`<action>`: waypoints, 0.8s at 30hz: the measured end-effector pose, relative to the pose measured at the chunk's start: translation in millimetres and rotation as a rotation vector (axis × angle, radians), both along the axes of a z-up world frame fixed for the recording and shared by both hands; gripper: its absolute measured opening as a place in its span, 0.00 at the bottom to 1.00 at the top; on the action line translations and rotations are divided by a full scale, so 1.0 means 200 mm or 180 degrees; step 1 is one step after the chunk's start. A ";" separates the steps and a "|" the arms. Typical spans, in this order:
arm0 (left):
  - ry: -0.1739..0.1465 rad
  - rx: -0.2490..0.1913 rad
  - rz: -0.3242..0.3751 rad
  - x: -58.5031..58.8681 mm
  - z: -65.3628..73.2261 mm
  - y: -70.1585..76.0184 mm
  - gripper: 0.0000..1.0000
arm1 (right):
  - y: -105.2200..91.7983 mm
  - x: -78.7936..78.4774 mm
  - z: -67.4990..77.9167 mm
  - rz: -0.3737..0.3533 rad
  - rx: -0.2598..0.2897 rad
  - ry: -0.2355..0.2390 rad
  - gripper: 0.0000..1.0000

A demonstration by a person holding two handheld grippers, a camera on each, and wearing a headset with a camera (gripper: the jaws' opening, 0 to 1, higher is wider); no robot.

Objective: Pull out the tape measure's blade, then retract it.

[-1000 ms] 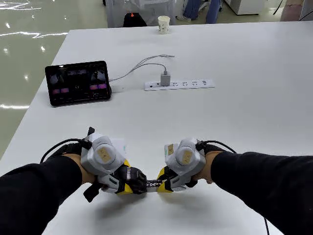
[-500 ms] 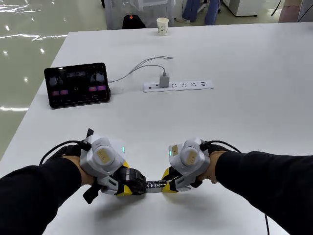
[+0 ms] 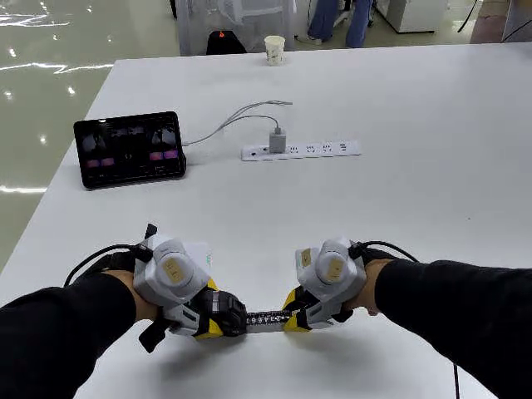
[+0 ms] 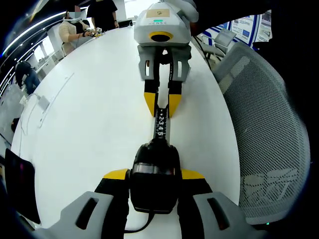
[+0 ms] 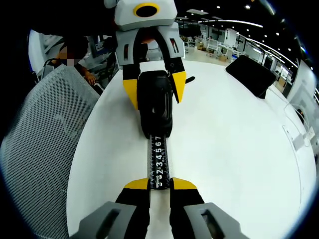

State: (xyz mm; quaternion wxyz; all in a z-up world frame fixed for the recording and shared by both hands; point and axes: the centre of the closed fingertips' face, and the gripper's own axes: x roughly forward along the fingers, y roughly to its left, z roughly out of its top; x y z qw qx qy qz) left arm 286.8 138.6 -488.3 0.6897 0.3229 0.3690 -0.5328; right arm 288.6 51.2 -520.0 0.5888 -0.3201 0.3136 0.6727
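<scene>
Blade point(image 3: 266, 317): drawn further out than earlier. Left hand-held gripper point(image 4: 154, 174) clamps tape measure case point(image 5: 155, 99); right hand-held gripper point(image 5: 159, 184) pinches blade tip. Location: surface point(image 3: 374, 208), near front edge. Risk: weak pinch slips, blade snaps back.

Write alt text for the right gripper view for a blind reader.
The right gripper pinches the end of a numbered blade that runs straight ahead into a black tape measure case clamped by the left gripper. A white table lies beneath, a mesh chair at the left.
</scene>
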 end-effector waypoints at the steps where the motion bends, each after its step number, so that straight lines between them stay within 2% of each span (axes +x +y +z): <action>1: -0.0001 0.0000 0.0000 0.00 0.00 0.00 0.31 | 0.00 0.00 0.00 0.0001 -0.0003 0.0000 0.11; 24: -0.0007 -0.0003 0.0023 0.01 0.00 0.00 0.31 | -0.15 0.03 -0.01 -0.0028 -0.0056 0.0010 0.11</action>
